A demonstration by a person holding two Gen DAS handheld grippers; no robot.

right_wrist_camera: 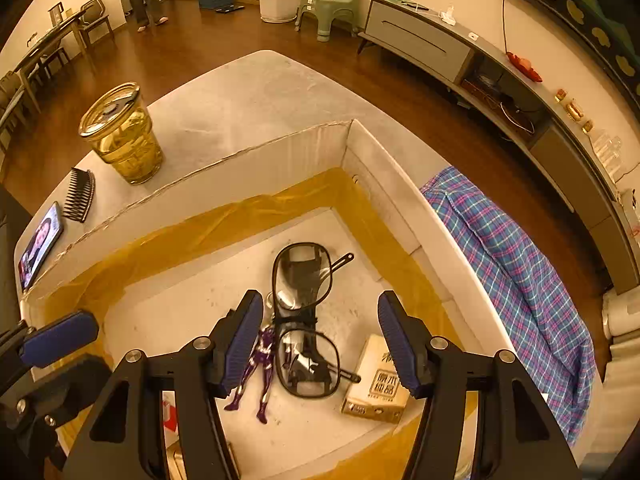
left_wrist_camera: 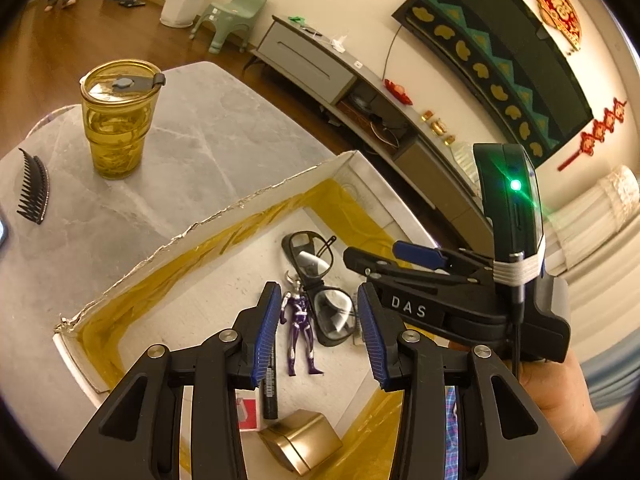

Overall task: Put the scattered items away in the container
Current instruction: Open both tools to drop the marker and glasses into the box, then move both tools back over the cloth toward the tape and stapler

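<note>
Both pairs of jaws stand open and hold nothing. The left gripper (left_wrist_camera: 318,330) and the right gripper (right_wrist_camera: 320,342) hang over the inside of the white box (right_wrist_camera: 384,152), tilted downward, so both look into it from above.

On the floor of the box, between the left jaws and below them, a purple toy figure (left_wrist_camera: 300,328) lies on its back. Just beside it, touching or almost touching, lie the black glasses (right_wrist_camera: 304,320), folded, under the right jaws. It seems each gripper is here because it brings one thing to the box, though I judge this only from how they lie. Other things are in the box too: a black marker (left_wrist_camera: 270,394), a gold tin (left_wrist_camera: 300,446) and a small carton (right_wrist_camera: 378,384) near the right wall.

On the counter (left_wrist_camera: 208,120), outside the box, a black comb (right_wrist_camera: 80,194) and a yellow lidded cup (right_wrist_camera: 122,132) remain, and a phone (right_wrist_camera: 40,246) lies at the edge. The comb probably still waits for tidying.
</note>
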